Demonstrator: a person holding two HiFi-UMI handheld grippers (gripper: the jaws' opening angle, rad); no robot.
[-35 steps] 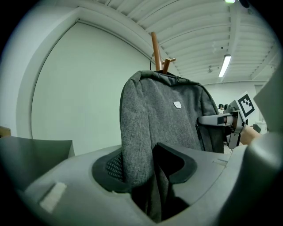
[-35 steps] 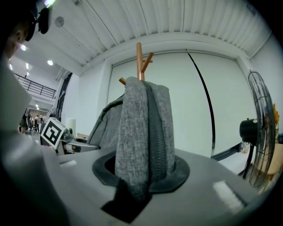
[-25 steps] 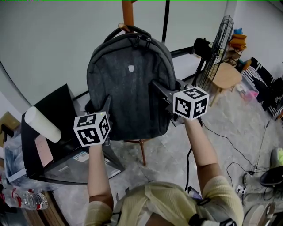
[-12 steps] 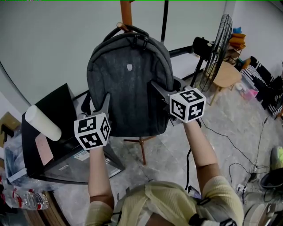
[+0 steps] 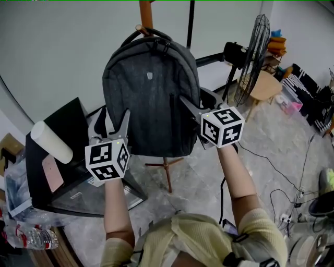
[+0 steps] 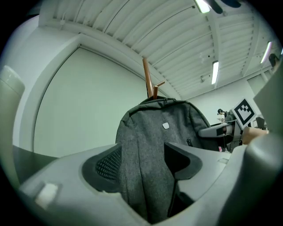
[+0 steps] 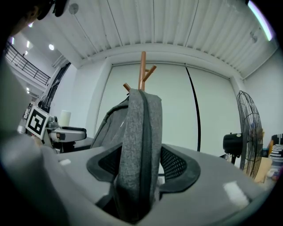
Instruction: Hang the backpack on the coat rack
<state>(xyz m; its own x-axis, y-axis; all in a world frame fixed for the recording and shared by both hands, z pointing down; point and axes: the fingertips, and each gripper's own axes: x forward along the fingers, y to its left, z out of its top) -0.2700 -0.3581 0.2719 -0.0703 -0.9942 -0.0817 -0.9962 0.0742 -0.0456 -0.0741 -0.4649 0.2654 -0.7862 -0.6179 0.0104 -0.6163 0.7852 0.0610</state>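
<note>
The grey backpack [image 5: 150, 99] hangs from the wooden coat rack [image 5: 144, 13], its top handle [image 5: 151, 35] looped over a short peg [image 5: 139, 28]. I hold my left gripper [image 5: 112, 119] level at the backpack's lower left side. Its jaws have just been opening and now stand wide, with a fold of the side fabric between them and the pads not pressing on it. My right gripper [image 5: 194, 99] sits at the backpack's right edge. Its jaws have likewise just been opening and are spread wide, and the zippered side panel stands loose between the mesh pads.
</note>
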